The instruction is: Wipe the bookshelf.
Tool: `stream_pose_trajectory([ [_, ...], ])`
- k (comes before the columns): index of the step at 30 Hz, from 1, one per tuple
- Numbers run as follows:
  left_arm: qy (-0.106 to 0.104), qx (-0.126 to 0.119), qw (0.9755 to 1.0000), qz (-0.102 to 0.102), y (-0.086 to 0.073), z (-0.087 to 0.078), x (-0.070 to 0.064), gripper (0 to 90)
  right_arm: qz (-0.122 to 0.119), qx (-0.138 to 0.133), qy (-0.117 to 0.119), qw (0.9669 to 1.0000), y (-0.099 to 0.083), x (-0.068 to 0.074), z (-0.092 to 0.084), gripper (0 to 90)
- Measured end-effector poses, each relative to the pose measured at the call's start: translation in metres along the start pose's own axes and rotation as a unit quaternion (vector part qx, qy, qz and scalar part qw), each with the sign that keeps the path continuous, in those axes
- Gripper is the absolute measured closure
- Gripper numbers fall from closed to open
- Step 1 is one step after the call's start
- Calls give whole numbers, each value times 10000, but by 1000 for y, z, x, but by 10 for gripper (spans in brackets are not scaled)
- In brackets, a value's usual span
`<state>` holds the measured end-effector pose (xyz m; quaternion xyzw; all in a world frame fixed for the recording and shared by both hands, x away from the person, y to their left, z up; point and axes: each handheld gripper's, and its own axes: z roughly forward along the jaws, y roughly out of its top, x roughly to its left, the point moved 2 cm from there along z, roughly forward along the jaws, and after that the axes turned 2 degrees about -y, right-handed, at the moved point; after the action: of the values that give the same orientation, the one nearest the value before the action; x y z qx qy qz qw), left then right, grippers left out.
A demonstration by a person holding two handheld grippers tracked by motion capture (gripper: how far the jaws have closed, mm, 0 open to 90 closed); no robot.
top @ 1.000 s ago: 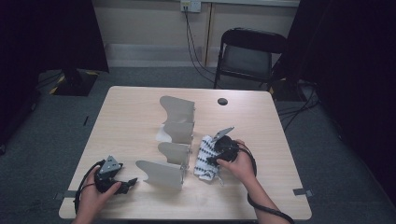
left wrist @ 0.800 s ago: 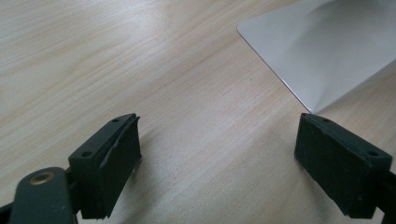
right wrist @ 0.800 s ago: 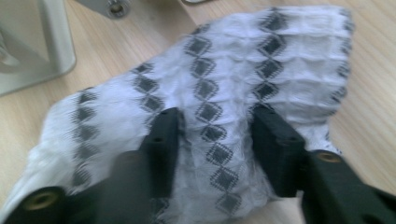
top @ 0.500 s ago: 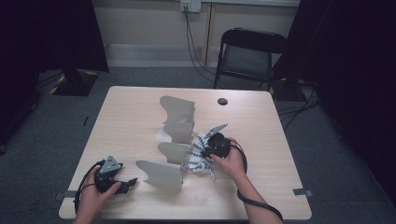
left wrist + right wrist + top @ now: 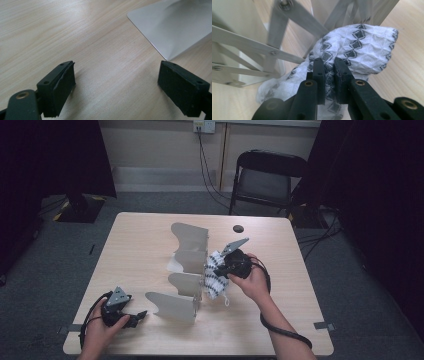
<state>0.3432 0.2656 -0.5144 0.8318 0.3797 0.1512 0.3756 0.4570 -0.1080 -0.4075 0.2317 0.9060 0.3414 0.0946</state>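
A white cloth (image 5: 214, 279) with a black diamond pattern hangs bunched against the right side of a pale folding rack (image 5: 189, 261) in the middle of the wooden table (image 5: 140, 245). My right gripper (image 5: 220, 270) is shut on it, raised off the table. In the right gripper view the jaws (image 5: 329, 65) pinch a fold of the cloth (image 5: 364, 47), with the rack's slats (image 5: 259, 47) just behind. My left gripper (image 5: 139, 316) rests at the table's front left, open. Its jaws (image 5: 116, 75) stand wide over bare wood, a rack panel (image 5: 175, 25) ahead of them.
A small black round thing (image 5: 238, 228) lies near the table's far edge. A black folding chair (image 5: 270, 175) stands behind the table, with cables running down the wall beside it. Dark curtains hang on both sides.
My right gripper closed on the cloth beside the rack and rose, pulling the cloth up off the table. The left gripper stayed still.
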Motion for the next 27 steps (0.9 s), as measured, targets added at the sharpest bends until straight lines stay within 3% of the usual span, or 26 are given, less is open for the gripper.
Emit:
stream_pose_trajectory([
  [3,5,3,10000,-2,0,0,0,137,67,-211,65,9997,9,-2,-15,811],
  [12,15,8,10000,6,0,0,0,136,-203,-659,81,9976,47,-3,-46,810],
  [17,15,8,10000,6,0,0,0,136,-304,-537,53,9981,54,-3,-35,809],
  [21,13,7,10000,7,0,0,0,136,-182,-399,96,9990,47,-4,-19,809],
  [27,11,12,10000,10,0,0,0,136,113,-409,239,9988,31,-2,-5,810],
])
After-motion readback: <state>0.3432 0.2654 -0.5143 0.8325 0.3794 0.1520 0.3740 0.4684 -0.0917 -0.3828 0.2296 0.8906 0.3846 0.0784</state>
